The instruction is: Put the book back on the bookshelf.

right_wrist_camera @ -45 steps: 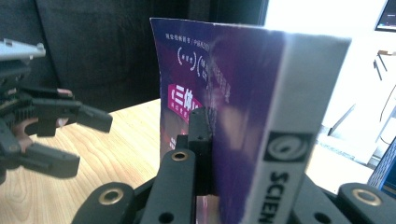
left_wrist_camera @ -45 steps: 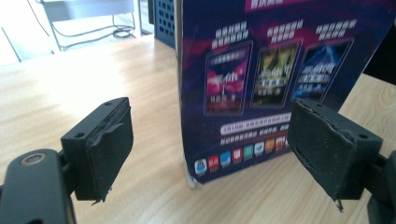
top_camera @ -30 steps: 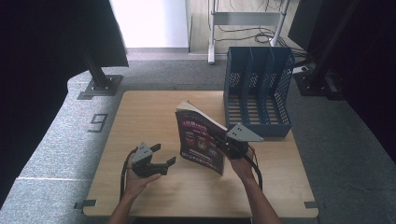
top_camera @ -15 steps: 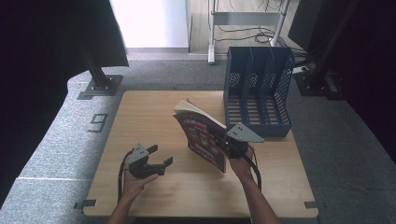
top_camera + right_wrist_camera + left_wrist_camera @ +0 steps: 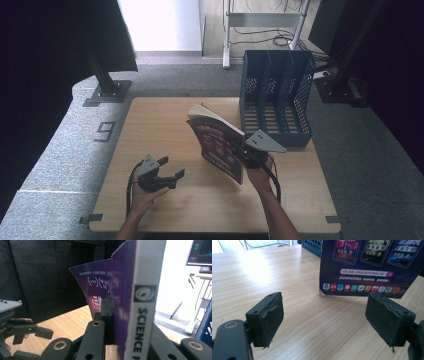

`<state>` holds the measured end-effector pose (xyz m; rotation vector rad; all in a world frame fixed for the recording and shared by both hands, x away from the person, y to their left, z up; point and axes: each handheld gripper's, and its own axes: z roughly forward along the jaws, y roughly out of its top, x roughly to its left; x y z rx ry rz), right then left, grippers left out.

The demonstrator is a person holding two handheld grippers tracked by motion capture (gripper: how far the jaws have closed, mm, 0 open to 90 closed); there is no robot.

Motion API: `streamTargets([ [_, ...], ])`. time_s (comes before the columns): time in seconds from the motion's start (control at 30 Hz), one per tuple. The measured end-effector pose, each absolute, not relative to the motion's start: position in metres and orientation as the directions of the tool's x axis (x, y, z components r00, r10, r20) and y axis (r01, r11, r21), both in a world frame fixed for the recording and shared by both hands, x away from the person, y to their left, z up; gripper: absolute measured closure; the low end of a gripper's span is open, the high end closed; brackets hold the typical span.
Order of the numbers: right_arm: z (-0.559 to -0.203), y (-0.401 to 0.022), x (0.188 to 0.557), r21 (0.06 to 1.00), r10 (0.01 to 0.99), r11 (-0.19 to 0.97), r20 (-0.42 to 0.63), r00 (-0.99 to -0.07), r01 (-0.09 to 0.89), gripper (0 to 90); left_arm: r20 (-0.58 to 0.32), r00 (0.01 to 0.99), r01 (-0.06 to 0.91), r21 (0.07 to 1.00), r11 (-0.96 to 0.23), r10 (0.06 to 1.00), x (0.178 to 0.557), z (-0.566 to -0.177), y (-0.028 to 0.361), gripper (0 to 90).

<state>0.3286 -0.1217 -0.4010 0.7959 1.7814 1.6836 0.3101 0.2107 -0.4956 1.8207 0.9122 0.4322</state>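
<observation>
Magazine (image 5: pixel 220 147) stood on edge on bench (image 5: pixel 150 125), clenched at its spine by right tool (image 5: pixel 248 152); file rack (image 5: pixel 275 102) sat just behind-right, slots running away from person. Left tool (image 5: pixel 167 167) was released, near magazine's front cover.

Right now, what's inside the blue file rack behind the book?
The blue file rack shows bare slotted floors in its compartments. Their front ends are covered by the book and the right hand-held gripper.
</observation>
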Motion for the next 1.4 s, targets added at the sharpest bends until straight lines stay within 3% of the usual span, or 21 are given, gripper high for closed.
streamTargets([
  [1.4,-0.374,-0.125,0.332,1.000,0.773,0.003,-0.003,-0.634,-0.002,81.6,-0.113,0.646,0.400,0.892,-0.209,0.755,0.308,-0.495,0.210,15.2],
])
